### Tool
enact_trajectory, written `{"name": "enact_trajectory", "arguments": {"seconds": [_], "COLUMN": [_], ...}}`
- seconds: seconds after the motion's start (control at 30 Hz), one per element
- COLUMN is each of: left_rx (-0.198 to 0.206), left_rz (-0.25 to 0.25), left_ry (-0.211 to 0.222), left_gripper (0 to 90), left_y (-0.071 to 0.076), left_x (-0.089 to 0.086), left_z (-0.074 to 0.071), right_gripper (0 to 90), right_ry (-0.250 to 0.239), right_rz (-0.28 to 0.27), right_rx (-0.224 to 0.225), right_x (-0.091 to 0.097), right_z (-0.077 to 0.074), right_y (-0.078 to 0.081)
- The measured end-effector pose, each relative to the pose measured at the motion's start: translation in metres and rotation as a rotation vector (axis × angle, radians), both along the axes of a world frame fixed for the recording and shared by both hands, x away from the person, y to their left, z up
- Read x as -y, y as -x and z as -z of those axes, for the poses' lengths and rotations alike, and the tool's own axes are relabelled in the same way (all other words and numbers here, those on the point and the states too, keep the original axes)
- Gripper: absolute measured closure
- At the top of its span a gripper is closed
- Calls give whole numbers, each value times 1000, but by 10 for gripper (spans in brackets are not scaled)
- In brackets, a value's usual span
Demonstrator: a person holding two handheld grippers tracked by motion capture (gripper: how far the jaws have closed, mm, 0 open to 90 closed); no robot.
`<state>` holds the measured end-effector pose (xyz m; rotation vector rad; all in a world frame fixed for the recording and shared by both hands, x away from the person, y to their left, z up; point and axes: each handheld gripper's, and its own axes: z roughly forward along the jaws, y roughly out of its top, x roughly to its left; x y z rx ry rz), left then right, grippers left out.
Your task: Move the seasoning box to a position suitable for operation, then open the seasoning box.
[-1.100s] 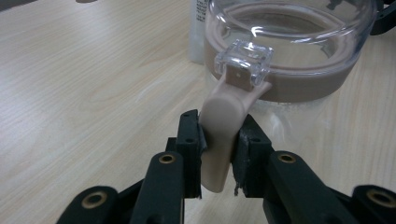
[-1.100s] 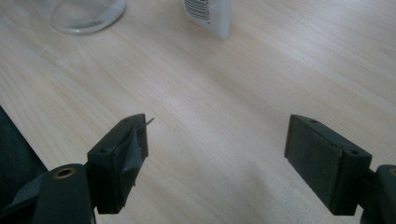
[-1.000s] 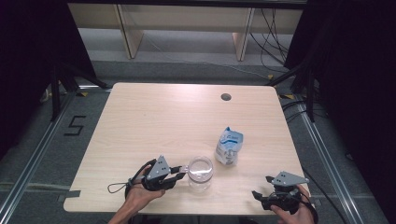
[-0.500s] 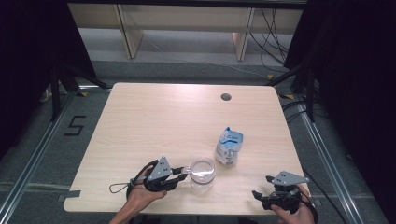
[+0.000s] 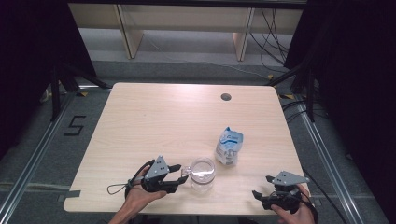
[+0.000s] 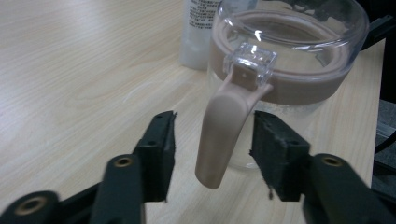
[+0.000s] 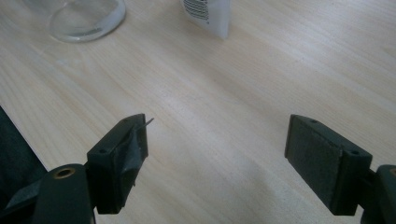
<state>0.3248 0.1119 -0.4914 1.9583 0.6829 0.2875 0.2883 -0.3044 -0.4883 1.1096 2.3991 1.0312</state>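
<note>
Beige jug handle (image 6: 223,133) sitting loose between left gripper (image 6: 212,149) jaws, just been opening, probably letting go

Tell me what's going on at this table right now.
A person works at a wooden table with a hand-held gripper in each hand. The left hand-held gripper has just been opening: the beige handle of the clear jug sits between its jaws, with gaps on both sides. The right hand-held gripper is open over bare table near the front edge. A small white and blue pouch stands just beyond the jug.
</note>
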Motion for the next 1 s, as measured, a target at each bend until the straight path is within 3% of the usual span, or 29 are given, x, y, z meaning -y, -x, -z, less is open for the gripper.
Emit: {"name": "enact_trajectory", "arguments": {"seconds": [0.13, 0.17, 0.27, 0.4, 0.47, 0.5, 0.53, 0.8, 1.0], "left_rx": [-18, -36, -22, -43, -53, -55, -49, -21, 7], "left_rz": [-6, -19, -35, -71, -93, -99, -110, -147, -154], "left_ry": [14, 30, 34, 48, 70, 74, 87, 170, 164], "left_gripper": [329, 329, 316, 313, 326, 329, 339, 501, 681], "left_y": [3, 5, 7, 10, 10, 11, 12, 15, 19], "left_x": [-7, -8, -13, -19, -20, -21, -21, -21, -12], "left_z": [-4, -5, -11, -17, -20, -22, -23, -36, -45], "right_gripper": [221, 221, 221, 222, 224, 224, 224, 243, 247], "right_ry": [10, 10, 5, 0, 4, -4, 5, 6, 16], "right_rz": [-11, -11, -12, -25, -9, 13, -10, -29, -21], "right_rx": [19, 19, 12, 12, 1, -29, 11, 12, 40], "right_x": [0, 0, 0, -1, -1, -3, -3, -2, -2], "right_z": [0, 0, 1, 0, 0, 0, 1, -1, -1], "right_y": [-1, -1, -2, -2, -2, 1, -2, -3, -3]}}
